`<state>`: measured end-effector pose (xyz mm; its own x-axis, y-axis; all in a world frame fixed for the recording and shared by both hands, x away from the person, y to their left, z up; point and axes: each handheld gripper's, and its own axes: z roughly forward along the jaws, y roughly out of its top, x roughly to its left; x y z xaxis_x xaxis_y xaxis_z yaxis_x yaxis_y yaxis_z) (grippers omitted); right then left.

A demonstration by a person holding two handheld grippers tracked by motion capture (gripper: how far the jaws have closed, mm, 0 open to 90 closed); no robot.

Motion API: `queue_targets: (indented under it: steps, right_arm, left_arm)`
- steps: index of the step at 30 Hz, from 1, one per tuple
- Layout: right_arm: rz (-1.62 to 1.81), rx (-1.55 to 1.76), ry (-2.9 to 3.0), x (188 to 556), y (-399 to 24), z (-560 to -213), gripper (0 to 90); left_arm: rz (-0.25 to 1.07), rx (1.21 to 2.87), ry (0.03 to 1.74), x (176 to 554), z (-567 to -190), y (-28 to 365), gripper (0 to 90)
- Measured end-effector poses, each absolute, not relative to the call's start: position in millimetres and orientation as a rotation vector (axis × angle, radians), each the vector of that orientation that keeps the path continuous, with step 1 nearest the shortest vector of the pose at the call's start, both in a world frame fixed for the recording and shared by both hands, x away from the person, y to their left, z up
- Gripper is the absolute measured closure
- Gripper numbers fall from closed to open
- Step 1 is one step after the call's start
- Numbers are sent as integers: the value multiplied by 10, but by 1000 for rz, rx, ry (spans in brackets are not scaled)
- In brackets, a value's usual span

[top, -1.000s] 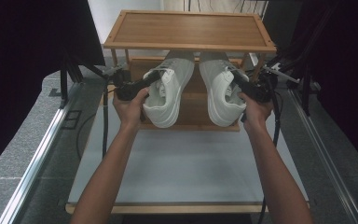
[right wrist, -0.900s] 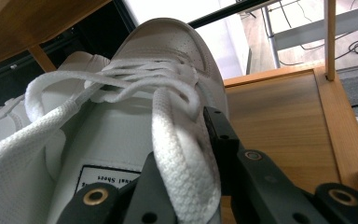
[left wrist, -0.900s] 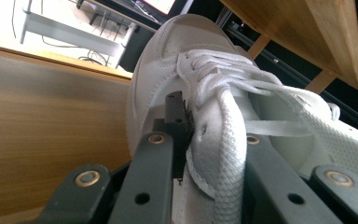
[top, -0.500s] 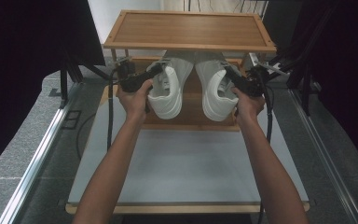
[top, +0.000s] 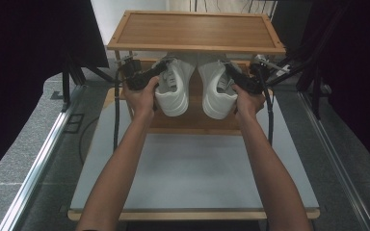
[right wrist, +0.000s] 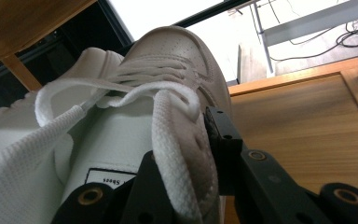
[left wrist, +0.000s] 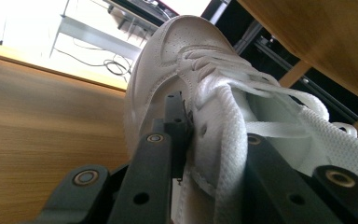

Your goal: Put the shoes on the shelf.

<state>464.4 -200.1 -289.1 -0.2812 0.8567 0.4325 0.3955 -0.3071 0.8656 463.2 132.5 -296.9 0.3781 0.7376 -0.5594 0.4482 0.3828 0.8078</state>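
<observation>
Wood rack top hiding sneakers' toes, tools' tips.

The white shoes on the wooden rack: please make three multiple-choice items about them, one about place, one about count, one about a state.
1. Where are the white shoes?
A. on the rack's top shelf
B. on the lower shelf, under the top shelf
C. on the floor

2. How many shoes are there?
A. one
B. two
C. three

3. How does the left gripper stand to its shoe?
A. jaws closed on the shoe's side wall
B. open, away from the shoe
C. holding a lace only

Answers:
1 B, the toes reach under the top board.
2 B, a pair lies side by side.
3 A, one jaw is outside and one inside the collar.
</observation>
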Motion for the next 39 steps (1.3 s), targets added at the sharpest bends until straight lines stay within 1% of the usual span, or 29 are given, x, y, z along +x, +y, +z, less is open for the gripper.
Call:
queue_targets:
  steps: [5, 9, 10, 11, 12, 17, 19, 20, 23, 24, 25, 26, 29, 31, 33, 34, 35, 36, 37, 38, 39]
  right_arm:
    - [1592, 1615, 1513, 4686, -1938, -2920, 800]
    - [1602, 1636, 1487, 4705, -1929, -2920, 787]
    - [1608, 1637, 1477, 4706, -1917, -2923, 757]
    - [1608, 1637, 1477, 4706, -1917, -2923, 757]
    - [1614, 1630, 1474, 4704, -1906, -2926, 737]
    - [1665, 1608, 1498, 4737, -1803, -2935, 560]
    - [1646, 1617, 1493, 4730, -1794, -2925, 533]
    - [1652, 1612, 1493, 4728, -1799, -2923, 508]
    - [1732, 1545, 1489, 4711, -1873, -2912, 486]
    - [1756, 1542, 1494, 4700, -1898, -2896, 483]
    - [1741, 1533, 1508, 4688, -1908, -2887, 479]
    - [1728, 1518, 1518, 4674, -1912, -2882, 471]
    - [1695, 1460, 1556, 4601, -1949, -2898, 479]
    - [1694, 1433, 1573, 4539, -1989, -2904, 487]
    - [1692, 1414, 1592, 4463, -2028, -2886, 515]
    - [1686, 1401, 1601, 4423, -2041, -2871, 534]
    - [1667, 1371, 1621, 4369, -2059, -2849, 566]
    - [1650, 1352, 1636, 4332, -2069, -2834, 589]
    - [1627, 1320, 1647, 4282, -2079, -2820, 618]
    - [1602, 1286, 1668, 4212, -2090, -2809, 659]
    - [1589, 1268, 1683, 4171, -2095, -2805, 690]
  left_arm:
    - [240, 1202, 1297, 4676, -3031, 1224, 803]
    - [256, 1180, 1321, 4683, -3040, 1167, 796]
    - [259, 1179, 1321, 4682, -3040, 1150, 779]
    - [268, 1180, 1322, 4678, -3040, 1130, 779]
    - [267, 1176, 1323, 4680, -3042, 1110, 768]
    - [234, 1176, 1303, 4753, -3079, 988, 617]
    - [186, 1111, 1309, 4793, -3058, 952, 581]
    - [177, 1126, 1307, 4800, -3057, 965, 576]
    - [166, 1134, 1295, 4812, -3059, 972, 537]
    - [168, 1194, 1269, 4794, -3067, 1025, 507]
    - [152, 1184, 1256, 4784, -3057, 1038, 519]
    - [140, 1185, 1241, 4774, -3042, 1043, 509]
    - [169, 1241, 1207, 4710, -2996, 1069, 489]
    - [177, 1257, 1191, 4641, -2982, 1100, 492]
    - [201, 1278, 1172, 4553, -2958, 1138, 501]
    - [188, 1274, 1162, 4495, -2938, 1157, 511]
    - [175, 1279, 1144, 4462, -2932, 1180, 541]
    - [161, 1289, 1119, 4415, -2922, 1207, 599]
    - [174, 1321, 1093, 4354, -2911, 1239, 644]
    - [190, 1334, 1086, 4315, -2905, 1251, 753]
    - [195, 1348, 1070, 4263, -2902, 1265, 753]
